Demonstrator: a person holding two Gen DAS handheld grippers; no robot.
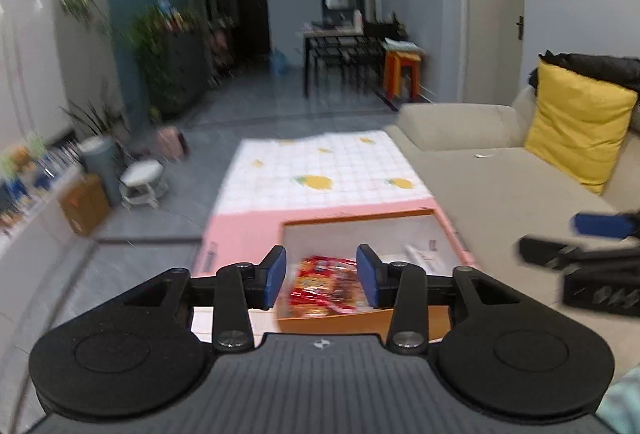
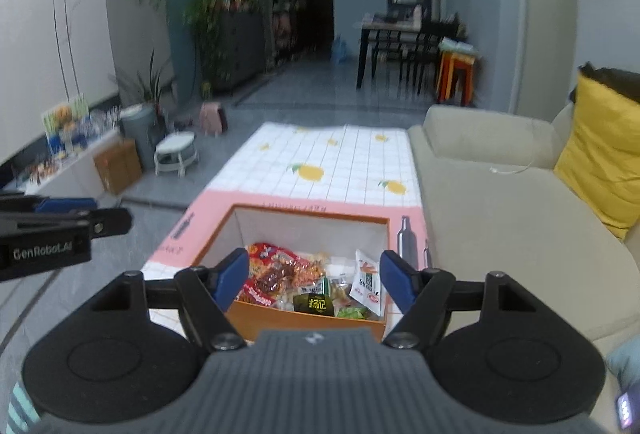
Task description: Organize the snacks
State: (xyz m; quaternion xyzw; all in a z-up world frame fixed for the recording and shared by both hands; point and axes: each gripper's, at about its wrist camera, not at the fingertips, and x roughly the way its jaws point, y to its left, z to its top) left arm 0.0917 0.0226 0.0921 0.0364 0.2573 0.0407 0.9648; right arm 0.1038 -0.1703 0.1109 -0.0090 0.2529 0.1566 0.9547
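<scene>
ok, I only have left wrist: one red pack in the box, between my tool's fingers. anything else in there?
Observer: Yes. In the right wrist view, a dark green packet with yellow characters lies against the near wall of the orange box, beside the red pack.
Operator: right tool is a blur at my edge. open?
Observer: The right tool is open, with nothing between its fingers, aimed at the box.
Operator: box's right side?
Observer: A white sachet leans near the right wall, and a light green packet lies in front of it.
</scene>
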